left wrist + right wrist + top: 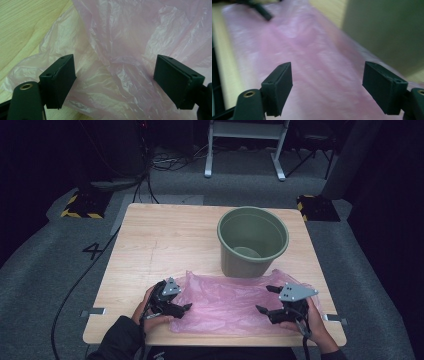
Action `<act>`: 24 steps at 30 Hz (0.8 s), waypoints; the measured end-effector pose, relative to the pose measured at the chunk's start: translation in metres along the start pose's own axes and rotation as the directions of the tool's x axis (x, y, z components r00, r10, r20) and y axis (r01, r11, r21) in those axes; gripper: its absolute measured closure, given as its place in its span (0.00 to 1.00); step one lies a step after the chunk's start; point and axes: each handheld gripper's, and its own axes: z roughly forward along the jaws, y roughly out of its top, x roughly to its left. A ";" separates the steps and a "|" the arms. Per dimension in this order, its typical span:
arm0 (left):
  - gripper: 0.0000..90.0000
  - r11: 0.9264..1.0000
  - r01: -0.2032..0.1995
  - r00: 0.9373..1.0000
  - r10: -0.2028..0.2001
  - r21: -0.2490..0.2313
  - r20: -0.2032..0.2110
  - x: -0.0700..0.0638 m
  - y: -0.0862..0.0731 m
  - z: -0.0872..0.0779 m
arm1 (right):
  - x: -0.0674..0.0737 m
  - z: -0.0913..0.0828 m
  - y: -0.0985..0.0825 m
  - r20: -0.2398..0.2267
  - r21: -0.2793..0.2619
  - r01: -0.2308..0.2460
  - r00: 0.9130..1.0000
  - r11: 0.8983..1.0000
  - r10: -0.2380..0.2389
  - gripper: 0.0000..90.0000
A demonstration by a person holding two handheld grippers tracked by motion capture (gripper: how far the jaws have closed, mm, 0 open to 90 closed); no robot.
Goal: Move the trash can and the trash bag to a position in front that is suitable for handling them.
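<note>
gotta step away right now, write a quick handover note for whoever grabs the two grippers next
Left gripper: open, jaws wide over the left end of the pink plastic bag, nothing gripped.
Right gripper: open over the bag's right end, nothing gripped.
The bag lies crumpled flat on the table at the near edge, its far edge up against the green bucket, which stands upright.
Done: both grippers are placed at the bag's ends.
Left, probably: grip the bag and lift it, likely to line the bucket.
</note>
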 end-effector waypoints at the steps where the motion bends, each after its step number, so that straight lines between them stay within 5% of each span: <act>1: 0.19 1.000 0.000 1.000 0.000 0.000 0.000 0.000 0.000 0.000 | 0.000 0.000 0.000 0.000 0.000 0.000 1.000 1.000 0.000 0.26; 2: 0.19 1.000 -0.002 1.000 0.002 0.002 0.001 0.000 0.000 0.000 | -0.013 0.006 0.001 0.035 0.006 -0.029 0.999 1.000 0.029 0.26; 7: 0.19 1.000 -0.002 1.000 0.002 0.001 0.001 0.000 0.000 0.000 | -0.032 0.013 0.003 0.095 0.016 -0.057 0.994 0.998 0.056 0.24; 9: 0.19 1.000 -0.002 1.000 0.002 0.001 0.001 0.000 0.000 0.000 | -0.049 0.018 0.003 0.116 0.002 -0.119 0.986 0.993 0.118 0.23; 24: 0.18 1.000 -0.009 1.000 0.009 0.002 0.009 0.003 0.001 0.001 | -0.070 0.042 0.019 0.143 -0.058 -0.207 0.967 0.977 0.213 0.21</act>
